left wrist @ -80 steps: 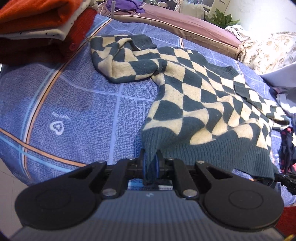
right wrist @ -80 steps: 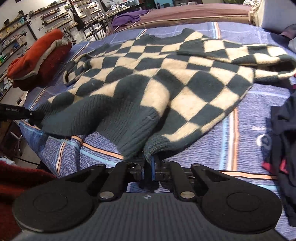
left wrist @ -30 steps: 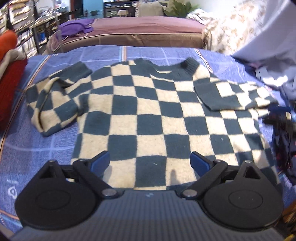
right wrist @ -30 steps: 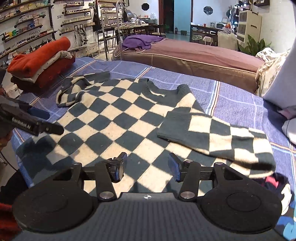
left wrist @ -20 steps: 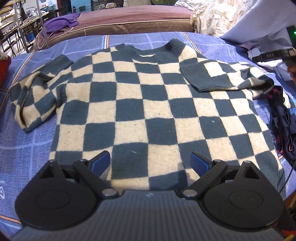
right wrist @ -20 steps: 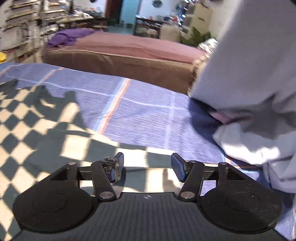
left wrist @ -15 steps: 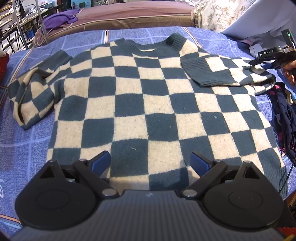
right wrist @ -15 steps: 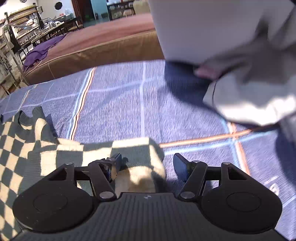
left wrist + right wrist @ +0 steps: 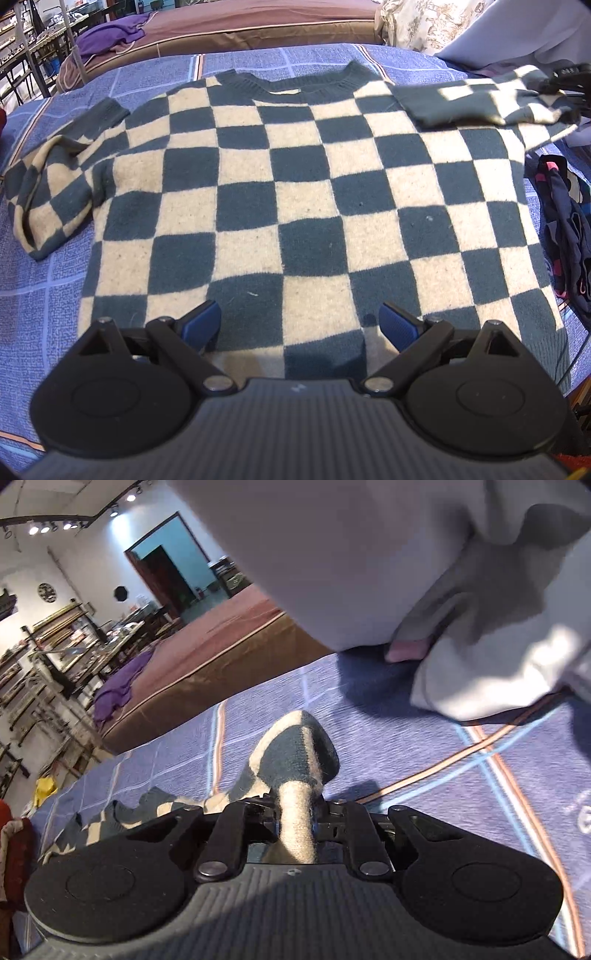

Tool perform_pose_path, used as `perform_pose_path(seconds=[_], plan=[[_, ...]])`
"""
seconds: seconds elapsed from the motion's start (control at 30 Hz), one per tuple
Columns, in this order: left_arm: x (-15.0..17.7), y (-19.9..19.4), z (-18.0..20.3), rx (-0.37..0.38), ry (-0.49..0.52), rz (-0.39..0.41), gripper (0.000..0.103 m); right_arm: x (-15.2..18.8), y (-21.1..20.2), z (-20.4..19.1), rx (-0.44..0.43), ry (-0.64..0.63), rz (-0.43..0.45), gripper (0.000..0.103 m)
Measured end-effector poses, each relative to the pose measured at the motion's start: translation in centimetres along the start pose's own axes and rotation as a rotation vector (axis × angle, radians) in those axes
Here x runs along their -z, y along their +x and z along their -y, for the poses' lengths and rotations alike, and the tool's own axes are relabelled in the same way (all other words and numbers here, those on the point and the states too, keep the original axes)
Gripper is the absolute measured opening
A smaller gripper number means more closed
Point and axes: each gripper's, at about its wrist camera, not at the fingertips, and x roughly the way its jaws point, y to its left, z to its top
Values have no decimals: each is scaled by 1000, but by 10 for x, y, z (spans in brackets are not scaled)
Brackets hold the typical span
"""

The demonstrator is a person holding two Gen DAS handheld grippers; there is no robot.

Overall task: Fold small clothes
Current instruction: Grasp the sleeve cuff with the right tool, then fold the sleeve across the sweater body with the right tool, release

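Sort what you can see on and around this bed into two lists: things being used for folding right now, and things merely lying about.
In use:
checked sweater
its right sleeve, pinched in the right gripper
left gripper, open over the hem

Lying about:
dark patterned garment
purple cloth
pale grey fabric

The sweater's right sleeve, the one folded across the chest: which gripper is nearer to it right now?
Right. The right gripper is shut on the right sleeve, pinching its outer fold. The left gripper hangs open over the checkered sweater near its hem, apart from that sleeve.
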Motion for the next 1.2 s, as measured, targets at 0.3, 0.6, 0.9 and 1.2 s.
perform_pose_path(seconds=[0.3, 0.6, 0.9, 1.2], plan=[[2, 8, 2, -2, 23, -21, 95, 29, 25, 12, 262, -268, -87, 96], [4, 2, -1, -32, -17, -12, 95, 35, 5, -72, 118, -620, 37, 103], [14, -4, 0, -43, -6, -18, 98, 103, 73, -169, -3, -1080, -107, 100], [21, -2, -25, -34, -86, -18, 99, 117, 93, -178, 103, -1226, -188, 9]])
